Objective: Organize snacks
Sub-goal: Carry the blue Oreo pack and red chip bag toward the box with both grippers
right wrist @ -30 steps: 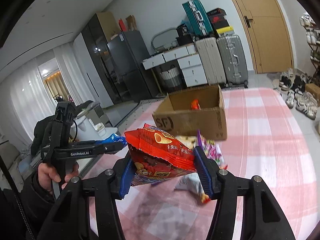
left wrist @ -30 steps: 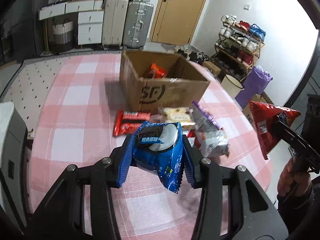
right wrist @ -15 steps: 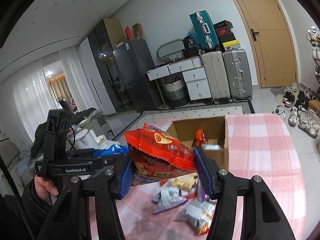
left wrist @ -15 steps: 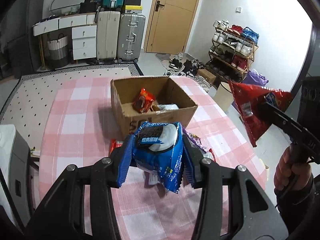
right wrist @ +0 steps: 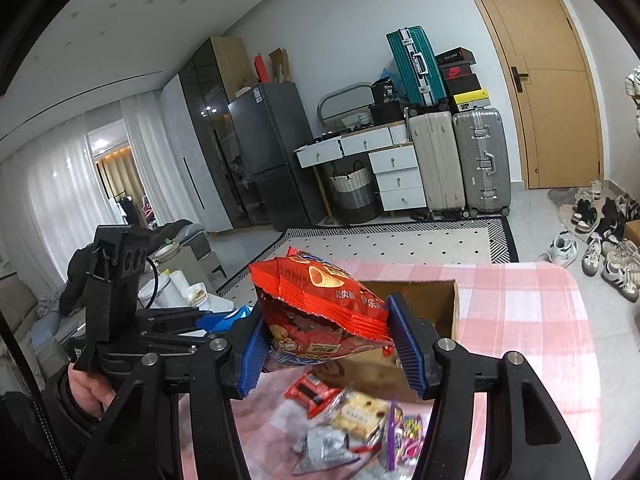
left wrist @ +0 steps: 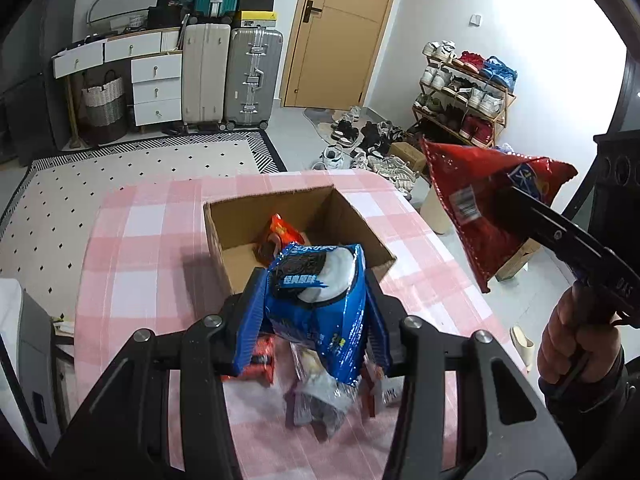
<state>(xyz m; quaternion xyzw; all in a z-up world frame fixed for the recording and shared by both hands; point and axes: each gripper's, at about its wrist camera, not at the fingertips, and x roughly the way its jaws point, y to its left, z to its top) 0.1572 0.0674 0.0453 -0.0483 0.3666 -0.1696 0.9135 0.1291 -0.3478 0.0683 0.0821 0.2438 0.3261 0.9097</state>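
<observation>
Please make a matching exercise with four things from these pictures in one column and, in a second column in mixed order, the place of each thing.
Things:
1. blue cookie pack
2. red chip bag
3. orange packet
4. purple candy bag

Places:
a. inside the cardboard box
b. in the left claw
c. lying on the checked tablecloth
d. in the right claw

Pairs: 1-b, 2-d, 3-a, 4-c

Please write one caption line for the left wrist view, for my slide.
Left tool holds a blue cookie bag above the open cardboard box on the pink checked table.
</observation>
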